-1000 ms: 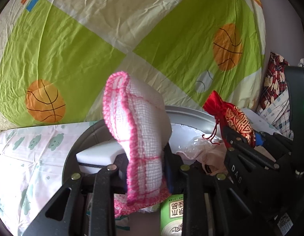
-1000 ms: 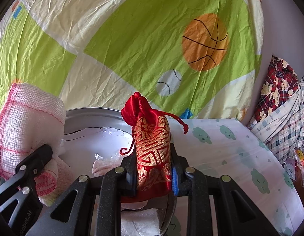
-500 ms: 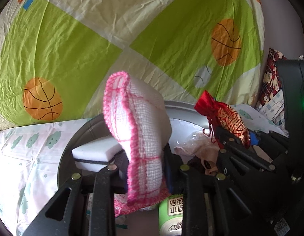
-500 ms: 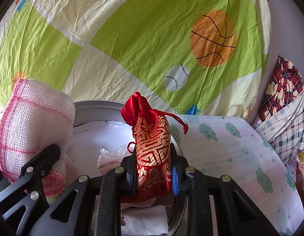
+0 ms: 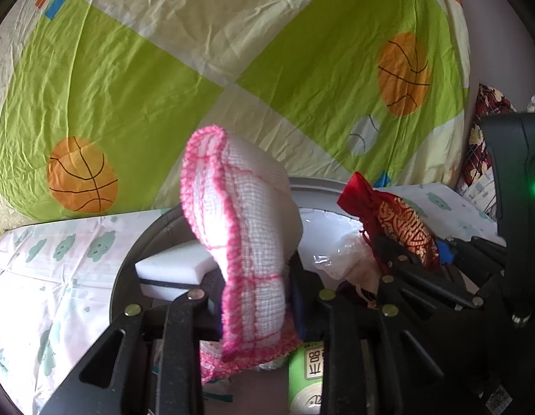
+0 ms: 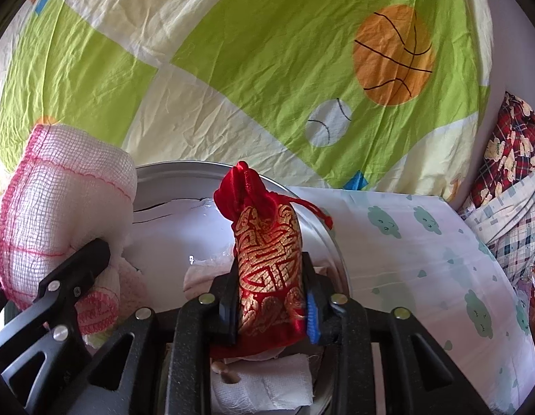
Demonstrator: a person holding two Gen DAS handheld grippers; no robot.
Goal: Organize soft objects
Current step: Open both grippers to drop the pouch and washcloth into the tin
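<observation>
Inside basin (image 5: 157, 235): sponge (image 5: 174, 268), perhaps gauze (image 6: 267, 385) | pouch (image 6: 267, 269) held

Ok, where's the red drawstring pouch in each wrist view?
Left wrist: red drawstring pouch right of centre, shut in the right gripper.
Right wrist: pouch dead centre between the fingers.
Shared landmark: the grey basin behind it.

The left hand-held gripper (image 5: 255, 306) clamps a pink-edged cloth (image 5: 240, 238) upright above a grey basin (image 5: 129, 263) holding a white sponge (image 5: 174, 269); the right hand-held gripper (image 5: 411, 259) pinches a red pouch (image 5: 399, 221).
</observation>
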